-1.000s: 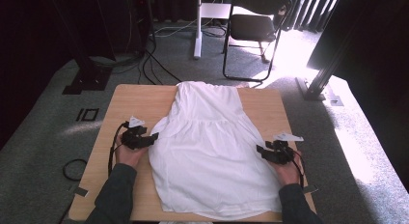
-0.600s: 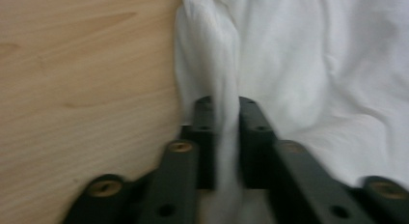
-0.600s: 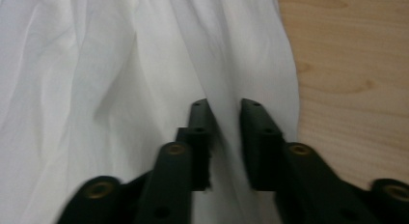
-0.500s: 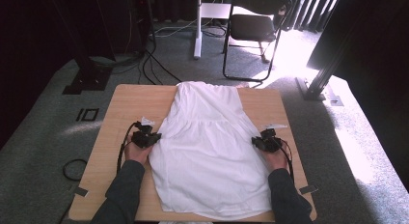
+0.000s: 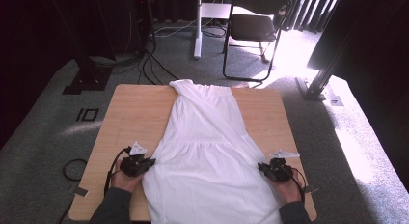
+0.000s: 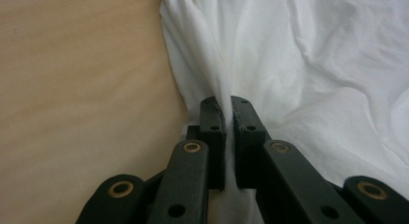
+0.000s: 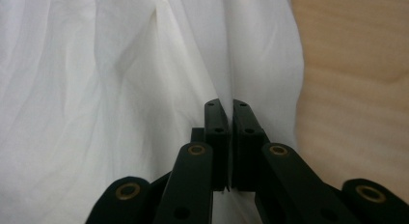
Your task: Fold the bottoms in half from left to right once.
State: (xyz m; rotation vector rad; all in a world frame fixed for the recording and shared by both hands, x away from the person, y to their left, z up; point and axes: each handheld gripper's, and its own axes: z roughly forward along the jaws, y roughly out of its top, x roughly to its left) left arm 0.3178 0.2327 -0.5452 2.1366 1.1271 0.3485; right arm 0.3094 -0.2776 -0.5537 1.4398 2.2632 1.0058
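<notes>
One white dress [image 5: 212,151] lies on one wooden table [image 5: 135,113]. Two tongs, left tongs [image 5: 149,162] and right tongs [image 5: 263,167]. One black chair [image 5: 253,28] behind.

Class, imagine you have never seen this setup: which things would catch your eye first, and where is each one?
A white pleated cotton dress lies spread down the middle of the light wooden table. At each side edge of its skirt a black hand-held gripper pinches the fabric: the left hand-held gripper and the right hand-held gripper. Beyond the table, a black folding chair stands in bright sunlight.
</notes>
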